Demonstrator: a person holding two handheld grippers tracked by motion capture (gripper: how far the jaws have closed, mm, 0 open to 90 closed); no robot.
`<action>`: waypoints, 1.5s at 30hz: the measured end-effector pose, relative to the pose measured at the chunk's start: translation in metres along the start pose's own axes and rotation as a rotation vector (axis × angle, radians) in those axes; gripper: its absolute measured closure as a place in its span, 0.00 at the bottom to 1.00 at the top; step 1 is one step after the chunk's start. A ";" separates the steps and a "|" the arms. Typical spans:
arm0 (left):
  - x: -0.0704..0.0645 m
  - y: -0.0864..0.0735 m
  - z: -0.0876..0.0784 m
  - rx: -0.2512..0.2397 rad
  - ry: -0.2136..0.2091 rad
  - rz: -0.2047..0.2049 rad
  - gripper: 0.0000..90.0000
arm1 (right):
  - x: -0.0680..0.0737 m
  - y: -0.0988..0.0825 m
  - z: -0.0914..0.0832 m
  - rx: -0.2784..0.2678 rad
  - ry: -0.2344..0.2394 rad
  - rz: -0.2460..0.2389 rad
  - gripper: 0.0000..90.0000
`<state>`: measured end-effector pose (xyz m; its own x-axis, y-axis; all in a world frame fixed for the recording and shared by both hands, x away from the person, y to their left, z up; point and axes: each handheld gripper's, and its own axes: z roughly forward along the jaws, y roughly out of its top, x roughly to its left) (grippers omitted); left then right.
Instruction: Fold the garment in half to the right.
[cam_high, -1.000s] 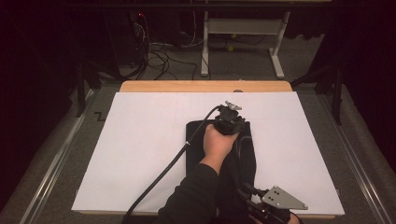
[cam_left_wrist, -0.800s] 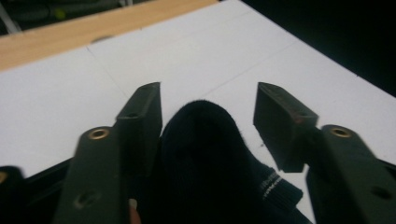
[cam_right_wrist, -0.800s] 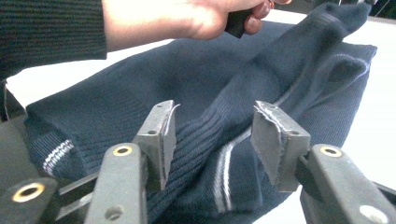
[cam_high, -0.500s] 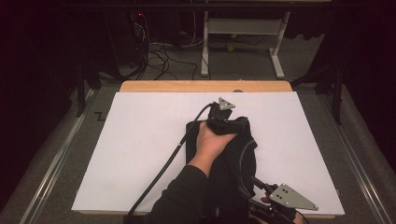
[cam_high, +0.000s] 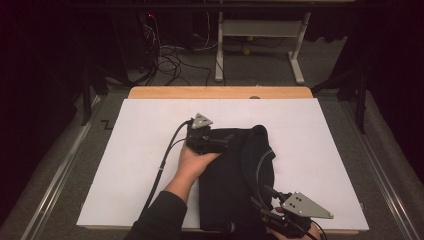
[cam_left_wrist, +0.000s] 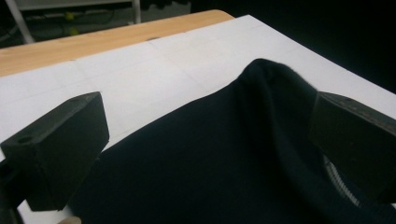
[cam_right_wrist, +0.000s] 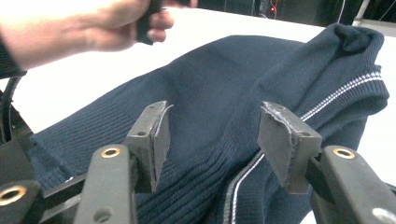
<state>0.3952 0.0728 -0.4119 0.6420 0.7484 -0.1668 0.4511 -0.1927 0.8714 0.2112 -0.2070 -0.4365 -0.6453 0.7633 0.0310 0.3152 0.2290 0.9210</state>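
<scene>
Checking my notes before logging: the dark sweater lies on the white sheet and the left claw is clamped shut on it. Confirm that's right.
Not quite. The left claw is open, its jaws wide apart above the dark sweater, as the left gripper view shows. The sweater does lie on the white sheet.

White paper sheet on the table, wooden table edge, cables on floor, white desk frame
</scene>
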 end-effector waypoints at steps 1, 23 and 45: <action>0.005 -0.005 -0.006 0.002 0.012 -0.002 0.00 | 0.000 0.001 0.001 0.003 0.001 0.003 0.49; 0.074 -0.110 -0.135 -0.033 0.163 -0.009 0.00 | 0.014 0.048 0.069 0.072 0.046 -0.067 0.57; 0.085 -0.119 -0.139 -0.076 0.143 -0.092 0.00 | -0.008 0.037 0.109 0.424 -0.088 -0.148 1.00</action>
<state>0.3096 0.2478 -0.4658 0.5029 0.8443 -0.1850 0.4522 -0.0746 0.8888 0.3043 -0.1383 -0.4449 -0.6494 0.7477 -0.1389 0.4927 0.5527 0.6721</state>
